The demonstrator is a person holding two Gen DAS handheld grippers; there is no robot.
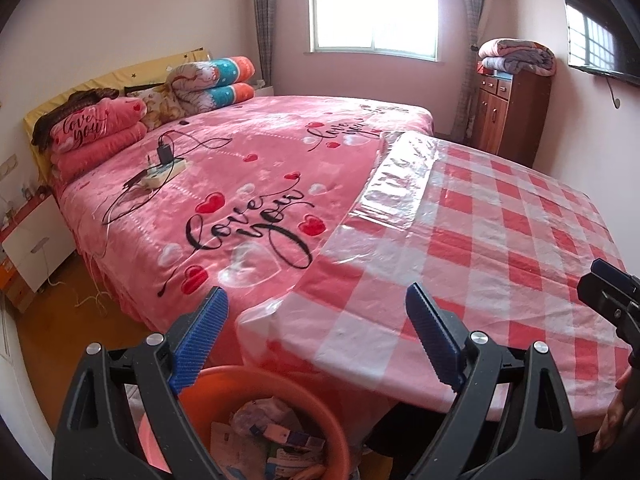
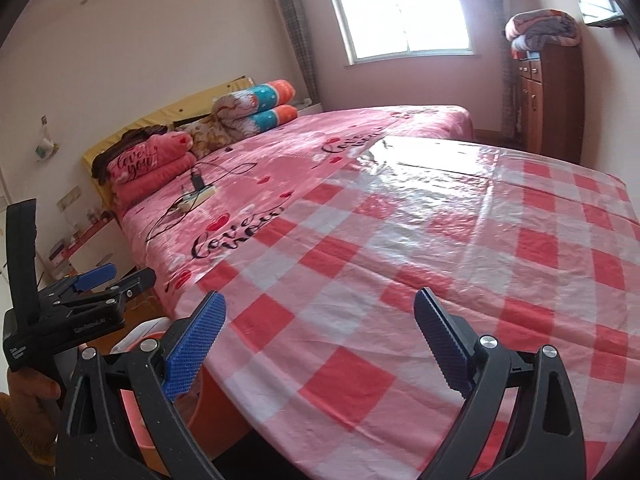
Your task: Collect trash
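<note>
While both hand-held grippers (image 1: 316,336) (image 2: 318,338) gape | checked tablecloth (image 2: 400,280) abuts pink bed (image 1: 248,168)

Black plastic claw (image 1: 316,336) arms, ridged blue pads (image 1: 200,340), silver screws; bare skin on hand (image 2: 30,396).

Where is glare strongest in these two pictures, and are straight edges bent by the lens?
Right wrist view: the window is blown out, and its light glares on the plastic-covered checked tablecloth. Left wrist view: a weaker sheen on the tablecloth. Both views: edges bow, corners are dark.
</note>
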